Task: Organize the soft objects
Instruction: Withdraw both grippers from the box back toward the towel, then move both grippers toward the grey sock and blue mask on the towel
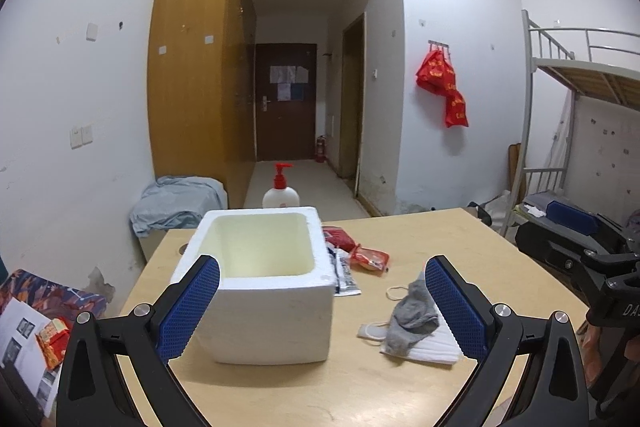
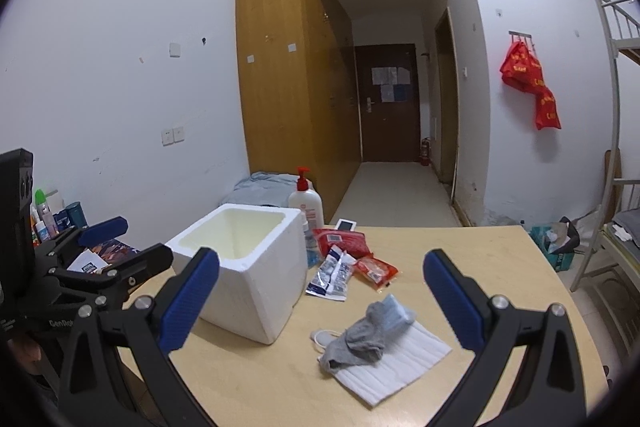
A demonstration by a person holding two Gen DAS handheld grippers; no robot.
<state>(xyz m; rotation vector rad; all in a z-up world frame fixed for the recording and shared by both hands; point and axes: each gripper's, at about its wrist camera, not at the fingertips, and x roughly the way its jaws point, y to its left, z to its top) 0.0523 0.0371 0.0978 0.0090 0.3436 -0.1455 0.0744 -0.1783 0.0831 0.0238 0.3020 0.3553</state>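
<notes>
Both grippers are spread wide and empty: your left gripper hangs in front of the white foam box, your right gripper over the soft pile. Nearest you, the crumpled grey sock lies on the white quilted cloth pad, with a pale blue face mask tucked under its far end and an ear loop trailing left. Risk: pinch the sock low and you'll likely drag the pad or snag the loop, pulling the stack across the light wooden table. The box looks empty but light; a bump could shove it. Behind it, red foil packets, a blue-and-white sachet and a red-pump lotion bottle crowd the box's right side, so come in from above.
</notes>
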